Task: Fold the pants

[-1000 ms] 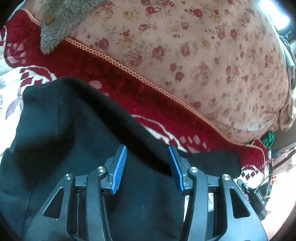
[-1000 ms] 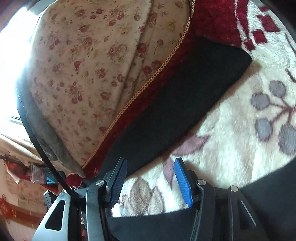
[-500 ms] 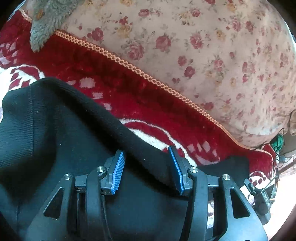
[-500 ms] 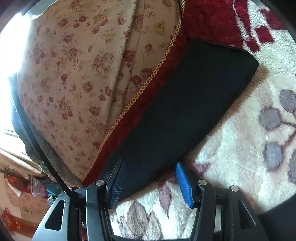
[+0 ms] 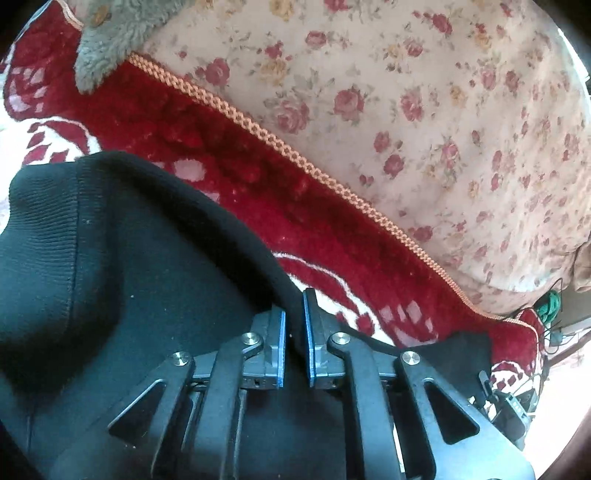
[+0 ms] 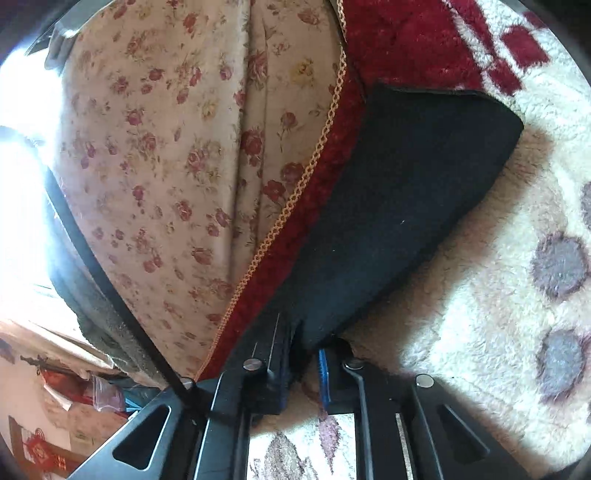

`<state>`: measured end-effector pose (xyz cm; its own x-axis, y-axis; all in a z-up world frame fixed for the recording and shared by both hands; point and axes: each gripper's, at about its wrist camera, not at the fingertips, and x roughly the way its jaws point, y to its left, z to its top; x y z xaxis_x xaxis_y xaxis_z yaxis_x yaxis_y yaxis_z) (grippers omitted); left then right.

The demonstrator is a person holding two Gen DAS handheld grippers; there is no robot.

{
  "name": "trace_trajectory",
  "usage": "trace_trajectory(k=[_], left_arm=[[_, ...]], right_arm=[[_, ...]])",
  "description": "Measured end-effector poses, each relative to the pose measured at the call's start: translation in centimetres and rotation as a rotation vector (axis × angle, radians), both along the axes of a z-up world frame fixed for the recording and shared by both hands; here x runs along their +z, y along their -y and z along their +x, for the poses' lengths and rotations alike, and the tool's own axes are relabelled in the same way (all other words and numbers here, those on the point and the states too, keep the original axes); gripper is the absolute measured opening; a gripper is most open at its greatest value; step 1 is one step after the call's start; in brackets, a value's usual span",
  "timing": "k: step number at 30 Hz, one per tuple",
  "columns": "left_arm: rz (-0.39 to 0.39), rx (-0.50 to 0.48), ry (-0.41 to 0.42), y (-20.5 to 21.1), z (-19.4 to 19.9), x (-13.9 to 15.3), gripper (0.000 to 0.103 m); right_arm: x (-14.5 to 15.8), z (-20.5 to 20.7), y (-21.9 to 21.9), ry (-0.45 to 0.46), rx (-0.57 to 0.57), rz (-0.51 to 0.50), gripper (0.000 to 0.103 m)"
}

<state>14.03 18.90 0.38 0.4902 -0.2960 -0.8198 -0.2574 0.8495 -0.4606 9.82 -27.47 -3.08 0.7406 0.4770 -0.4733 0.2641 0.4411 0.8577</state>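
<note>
Black pants (image 5: 129,277) lie on a plush blanket, their ribbed band at the left of the left wrist view. My left gripper (image 5: 294,308) is shut on the pants' upper edge, and the cloth runs between the blue pads (image 5: 281,343). In the right wrist view one black pant leg (image 6: 406,184) stretches away toward the upper right. My right gripper (image 6: 301,341) sits at its near end; its jaws are closing, with the leg's corner pinched between them.
A red and cream plush blanket (image 5: 258,192) lies under the pants, its cream part (image 6: 480,295) beside the leg. A floral quilt (image 5: 406,92) with orange trim rises behind. A grey fuzzy cloth (image 5: 110,29) rests on top of it. Cables and a small device (image 5: 517,402) sit at the right.
Both grippers have closed from wide open onto the black cloth. The left one sank toward the pants' edge. The right one moved in over the end of the leg.
</note>
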Motion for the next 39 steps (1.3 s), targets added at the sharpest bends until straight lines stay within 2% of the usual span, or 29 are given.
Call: trace_trajectory(k=[5, 12, 16, 18, 20, 22, 23, 32, 36, 38, 39], left_arm=[[0.024, -0.014, 0.065, 0.4, -1.6, 2.7, 0.006], [0.000, -0.034, 0.143, 0.9, -5.0, 6.2, 0.006], [0.019, -0.053, 0.164, 1.4, -6.8, 6.8, 0.006], [0.018, -0.051, 0.159, 1.6, -7.3, 6.7, 0.006], [0.016, -0.047, 0.156, 1.6, -7.5, 6.6, 0.006], [0.014, -0.044, 0.154, 1.6, -7.7, 6.5, 0.006], [0.015, -0.044, 0.156, 1.6, -7.8, 6.6, 0.006], [0.015, -0.055, 0.191, 1.6, -8.6, 7.5, 0.006], [0.025, -0.066, 0.203, 2.0, -8.7, 8.0, 0.006], [0.029, -0.066, 0.205, 2.1, -8.8, 8.1, 0.006], [0.029, -0.064, 0.204, 2.0, -8.8, 8.1, 0.006]], right_arm=[[1.9, -0.8, 0.0, 0.046, 0.011, -0.010, 0.009], [6.0, -3.9, 0.5, 0.142, 0.016, -0.058, 0.009], [7.4, -5.8, 0.8, 0.159, 0.021, -0.078, 0.009], [7.0, -6.3, 0.8, 0.151, 0.040, -0.035, 0.009], [5.6, -6.6, 0.6, 0.089, 0.055, 0.025, 0.019], [4.3, -6.7, 0.3, 0.030, 0.050, 0.021, 0.053], [4.0, -6.6, 0.2, 0.021, 0.050, 0.018, 0.054], [2.1, -2.9, 0.7, -0.088, 0.034, -0.076, 0.054], [1.4, -1.0, 0.9, -0.113, 0.028, -0.099, 0.051], [1.4, -0.2, 1.0, -0.099, 0.016, -0.110, 0.046], [1.1, 0.2, 1.1, -0.081, 0.017, -0.105, 0.035]])
